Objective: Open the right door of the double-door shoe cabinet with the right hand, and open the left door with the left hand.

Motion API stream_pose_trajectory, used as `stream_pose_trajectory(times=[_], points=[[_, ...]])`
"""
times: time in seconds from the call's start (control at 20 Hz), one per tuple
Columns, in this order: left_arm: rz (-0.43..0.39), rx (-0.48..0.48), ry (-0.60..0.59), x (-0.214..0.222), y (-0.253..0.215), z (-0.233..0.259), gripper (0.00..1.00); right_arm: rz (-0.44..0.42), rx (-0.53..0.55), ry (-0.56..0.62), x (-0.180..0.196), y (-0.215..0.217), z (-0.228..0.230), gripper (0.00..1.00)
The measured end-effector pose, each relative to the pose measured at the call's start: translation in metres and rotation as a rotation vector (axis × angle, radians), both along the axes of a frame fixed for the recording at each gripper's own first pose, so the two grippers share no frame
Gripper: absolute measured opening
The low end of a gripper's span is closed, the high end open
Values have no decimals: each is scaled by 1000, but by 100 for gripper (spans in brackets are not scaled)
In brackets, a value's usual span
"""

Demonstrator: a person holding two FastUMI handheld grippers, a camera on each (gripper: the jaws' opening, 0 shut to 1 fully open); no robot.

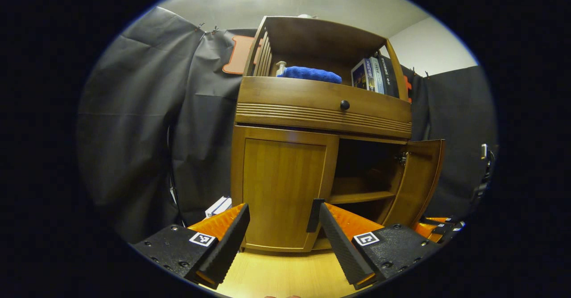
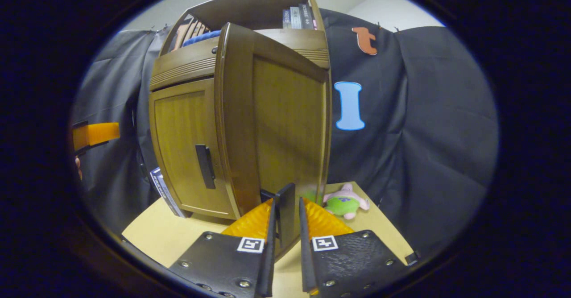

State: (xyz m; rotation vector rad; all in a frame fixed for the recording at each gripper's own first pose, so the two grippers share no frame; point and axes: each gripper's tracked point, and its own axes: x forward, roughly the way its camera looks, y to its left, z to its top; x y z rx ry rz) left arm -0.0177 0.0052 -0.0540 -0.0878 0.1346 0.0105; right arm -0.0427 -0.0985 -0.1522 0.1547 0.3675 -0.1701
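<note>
Table (image 2: 379, 231): pale wood top. On it: cabinet (image 2: 187, 133), standing upright; box (image 2: 161, 190) leaning at the cabinet's left side; plush toy (image 2: 345, 204) lying beside the cabinet's right side, near the table's back edge.

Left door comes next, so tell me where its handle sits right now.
In the left gripper view, the left door's handle sits on the closed left door, just above the left hand-held gripper and beside the open right compartment.

I was working in a staged recording booth, not a real home. Black cloth (image 1: 147, 110) hung behind one wooden cabinet (image 1: 312, 106) on a tabletop (image 2: 169, 231).
</note>
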Motion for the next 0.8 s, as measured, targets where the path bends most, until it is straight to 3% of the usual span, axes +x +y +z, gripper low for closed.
stream_pose_trajectory(times=[0.5, 0.55, 0.6, 0.8], points=[[-47, 7, 12, 4, -16, -10, 94, -138, -43, 9, -29, -56, 4, 28], [-50, 9, 14, 4, -17, -11, 94, -153, -53, 9, -30, -64, 3, 18], [-52, 12, 14, 4, -17, -11, 94, -166, -55, 12, -34, -72, 3, 16], [-54, 18, 19, 4, -19, -14, 94, -234, -74, 23, -45, -102, 2, 16]])
